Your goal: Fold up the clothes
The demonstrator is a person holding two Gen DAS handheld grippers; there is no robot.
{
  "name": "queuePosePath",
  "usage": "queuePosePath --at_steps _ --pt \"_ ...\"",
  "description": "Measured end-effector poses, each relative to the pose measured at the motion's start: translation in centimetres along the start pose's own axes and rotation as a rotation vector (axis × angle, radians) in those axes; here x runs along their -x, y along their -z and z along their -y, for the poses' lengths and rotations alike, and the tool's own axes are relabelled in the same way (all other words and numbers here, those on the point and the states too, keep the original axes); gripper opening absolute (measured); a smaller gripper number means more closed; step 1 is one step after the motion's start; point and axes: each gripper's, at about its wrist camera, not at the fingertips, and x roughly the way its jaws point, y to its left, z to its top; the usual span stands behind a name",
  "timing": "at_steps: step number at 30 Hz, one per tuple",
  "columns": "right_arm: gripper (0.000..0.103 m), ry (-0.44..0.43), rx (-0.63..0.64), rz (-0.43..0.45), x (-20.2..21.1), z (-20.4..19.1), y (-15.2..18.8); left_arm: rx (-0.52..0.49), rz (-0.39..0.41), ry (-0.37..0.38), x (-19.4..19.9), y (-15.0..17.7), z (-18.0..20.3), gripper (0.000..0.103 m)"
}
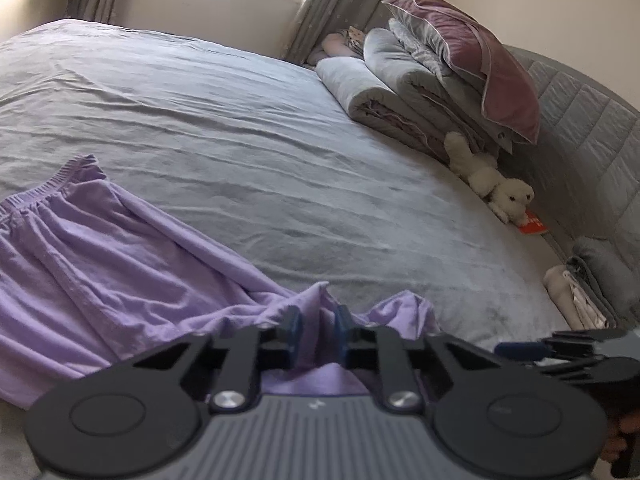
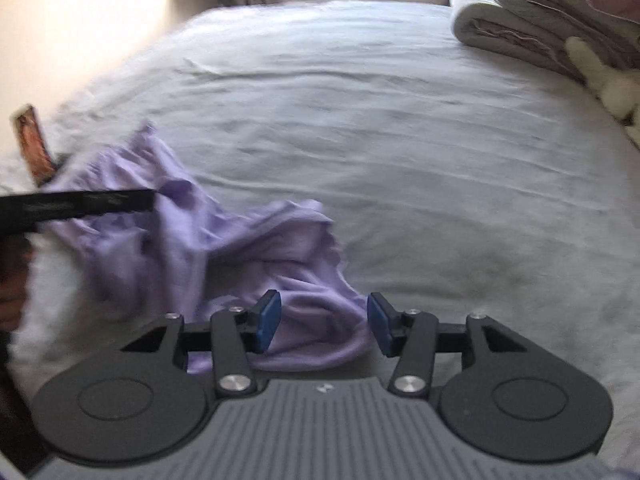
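- Left wrist view: left tongs [image 1: 318,330] closed down tight, blue pads pinching a bunched ridge of the lilac garment [image 1: 120,264] between them.
- Garment lies on the grey bed sheet [image 1: 280,152], spread out to the left of the tongs, elastic waistband [image 1: 44,186] at the far left end; wrinkled, not folded flat.
- More lilac cloth rumpled just right of the tongs.
- Right tongs [image 1: 520,350] poke in at the right edge, low, near the cloth; blurred here.
- Far right of the bed: stack of folded grey quilts [image 1: 400,88], mauve pillow [image 1: 472,60] leaning on top, white plush toy [image 1: 492,180] at the foot of the stack, beside the padded headboard [image 1: 580,120].
- Right wrist view: right tongs [image 2: 322,322] about half open, pads apart, not pressing on anything.
- A rounded fold of the lilac garment [image 2: 224,248] lies between and just beyond the pads, on the bed sheet [image 2: 400,120]; cannot tell if a pad brushes it.
- Left tongs [image 2: 80,204] enter from the left edge, tip at the cloth's raised part.
- View is motion-blurred.
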Motion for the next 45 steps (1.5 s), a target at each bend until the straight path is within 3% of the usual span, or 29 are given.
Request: queuePosePath --at_steps 3,5,6,9,20,27,36,42,44,45 --pt "0.052 0.056 0.033 -0.027 -1.4 -0.1 0.5 -0.035 -0.015 0.022 0.1 0.3 0.3 0.0" --pt "0.029 0.078 0.087 0.0 -1.5 -0.8 0.7 -0.058 -0.016 0.022 0.4 0.6 0.4 0.0" --pt "0.009 0.083 0.086 0.017 -1.2 -0.9 0.6 -0.064 -0.016 0.023 0.6 0.7 0.3 0.0" --pt "0.007 0.121 0.052 0.099 0.3 -0.3 -0.1 -0.061 -0.018 0.034 1.3 0.8 0.1 0.0" --pt "0.007 0.443 -0.075 0.416 5.2 4.0 -3.3 0.008 -0.035 -0.005 1.7 0.4 -1.6 0.001" --pt "0.007 0.64 -0.159 0.494 4.6 7.0 -2.9 0.113 0.002 -0.036 1.0 -0.7 -3.3 0.006" --pt "0.007 0.545 -0.22 0.271 1.0 10.1 -1.4 0.151 -0.031 -0.143 -1.9 -1.0 -4.4 0.011" --pt "0.007 0.524 -0.256 0.201 0.4 11.1 -0.7 0.192 -0.024 -0.138 -2.3 -1.3 -5.3 0.02" --pt "0.011 0.499 -0.255 0.179 0.6 10.8 -0.5 0.187 -0.023 -0.139 -2.1 -1.3 -5.2 0.025" --pt "0.018 0.488 -0.254 0.169 0.7 10.6 -0.4 0.179 -0.023 -0.143 -2.0 -1.3 -5.1 0.027"
